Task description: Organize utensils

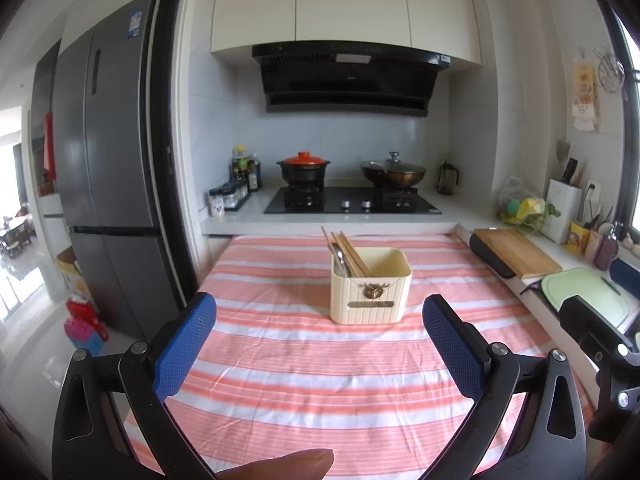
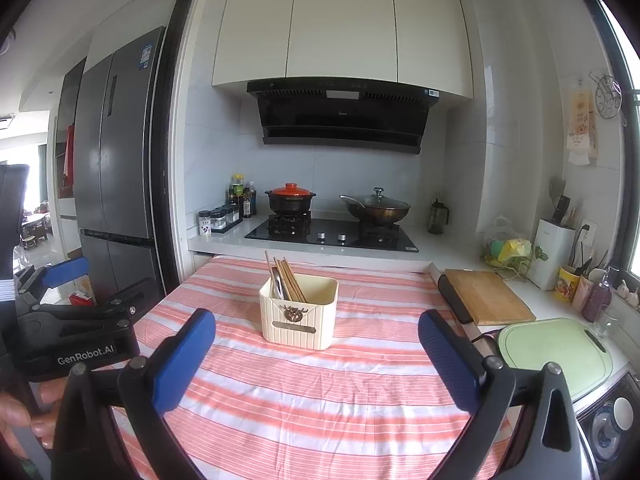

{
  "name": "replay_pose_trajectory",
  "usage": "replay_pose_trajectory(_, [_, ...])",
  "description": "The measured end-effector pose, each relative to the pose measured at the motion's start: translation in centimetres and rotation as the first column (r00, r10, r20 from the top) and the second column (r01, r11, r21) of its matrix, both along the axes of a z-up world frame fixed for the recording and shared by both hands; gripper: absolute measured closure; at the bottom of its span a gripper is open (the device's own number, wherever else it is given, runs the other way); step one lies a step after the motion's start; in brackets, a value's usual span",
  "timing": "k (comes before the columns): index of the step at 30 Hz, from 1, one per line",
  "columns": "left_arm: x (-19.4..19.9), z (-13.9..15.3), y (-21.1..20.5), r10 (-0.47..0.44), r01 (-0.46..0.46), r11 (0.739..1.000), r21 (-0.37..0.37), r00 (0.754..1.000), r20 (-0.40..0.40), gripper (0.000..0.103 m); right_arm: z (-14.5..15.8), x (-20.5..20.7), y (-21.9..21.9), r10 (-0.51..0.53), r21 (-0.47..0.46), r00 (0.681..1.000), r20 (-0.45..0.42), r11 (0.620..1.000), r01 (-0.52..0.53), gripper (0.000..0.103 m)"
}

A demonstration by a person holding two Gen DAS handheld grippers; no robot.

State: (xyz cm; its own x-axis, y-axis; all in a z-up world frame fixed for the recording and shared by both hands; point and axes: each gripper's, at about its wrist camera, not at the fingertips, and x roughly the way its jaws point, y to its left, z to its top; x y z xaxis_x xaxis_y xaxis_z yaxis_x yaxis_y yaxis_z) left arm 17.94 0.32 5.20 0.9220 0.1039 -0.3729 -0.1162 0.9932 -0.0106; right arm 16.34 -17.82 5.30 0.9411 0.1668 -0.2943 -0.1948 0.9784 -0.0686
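- Holding both my grippers out over the pink-and-white striped cloth (image 1: 304, 380) w/ nothing in either.
- My left gripper (image 1: 320, 344): blue-padded jaws spread wide, empty, only cloth showing btwn them. It sits well short of the holder, on the near side.
- My right gripper (image 2: 316, 356): jaws as wide as they go, empty too, also on the near side of the holder, not touching it.
- Cream ribbed plastic utensil holder (image 1: 370, 292) w/ a bronze emblem and a small metal plate on its front stands upright on the cloth, roughly mid-table.
- Wooden chopsticks (image 1: 348, 252) lean in the holder's left end, tips sticking up past the rim toward the stove; a silver metal utensil (image 1: 341, 262) sits just beside them in the same end. Can't tell if it's a spoon or a fork.
- Rest of the holder's inside looks bare from what I see.
- Behind the holder: black gas hob (image 1: 352, 202) w/ an orange-lidded black clay pot (image 1: 303, 168) and a glass-lidded dark wok (image 1: 394, 172).
- Right of the holder, off the cloth: wooden chopping board (image 1: 516, 252), and nearer me a pale green board (image 1: 584, 294).
- Left of the holder, well apart: tall grey fridge (image 1: 104, 152).
- Fingertip (image 1: 280, 466) shows at the bottom edge in the left wrist view; my hand (image 2: 22, 416) is at the lower left in the right wrist view.
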Motion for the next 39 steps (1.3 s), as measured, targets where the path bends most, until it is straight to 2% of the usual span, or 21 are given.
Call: replay_pose_trajectory(39, [0.15,-0.18,-0.14,0.013,-0.012,1.0,0.021,1.0,-0.018,0.0,0.05,-0.14,0.26,0.007,-0.001,1.0,-0.01,1.0,-0.007,0.0])
